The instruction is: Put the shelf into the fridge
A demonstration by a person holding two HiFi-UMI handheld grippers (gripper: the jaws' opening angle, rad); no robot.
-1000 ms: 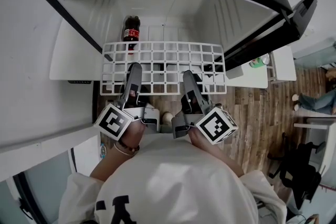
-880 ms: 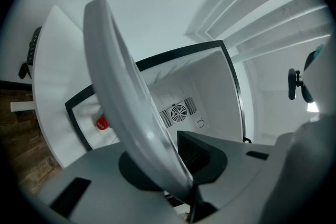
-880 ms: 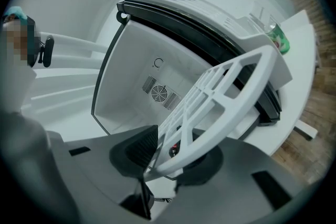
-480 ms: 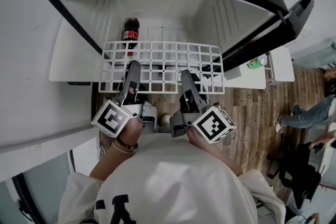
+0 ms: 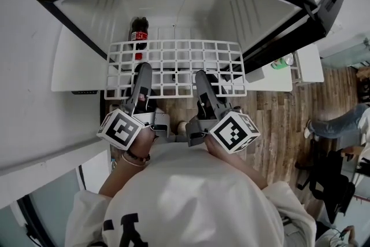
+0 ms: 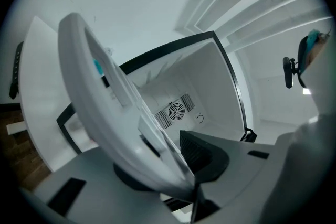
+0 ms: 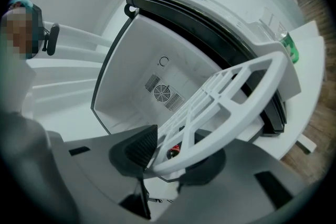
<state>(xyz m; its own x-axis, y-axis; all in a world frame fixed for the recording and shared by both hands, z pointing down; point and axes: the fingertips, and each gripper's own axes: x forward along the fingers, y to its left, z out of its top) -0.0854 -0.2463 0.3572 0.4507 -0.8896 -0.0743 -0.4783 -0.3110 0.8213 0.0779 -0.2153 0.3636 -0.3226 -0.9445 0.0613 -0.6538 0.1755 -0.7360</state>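
Right tool (image 7: 170, 161): both pads pressed on near rim of white grid shelf (image 7: 236, 94), shelf slanting up to the right. Beyond: open fridge (image 7: 131, 60), white inside, black frame around the opening; round fan vent (image 7: 161, 93) on back wall. Through the grid, small red item (image 7: 173, 152), too small to identify.

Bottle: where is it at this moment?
In the head view the bottle sits inside the fridge, left of centre, partly behind the far left corner of the shelf.
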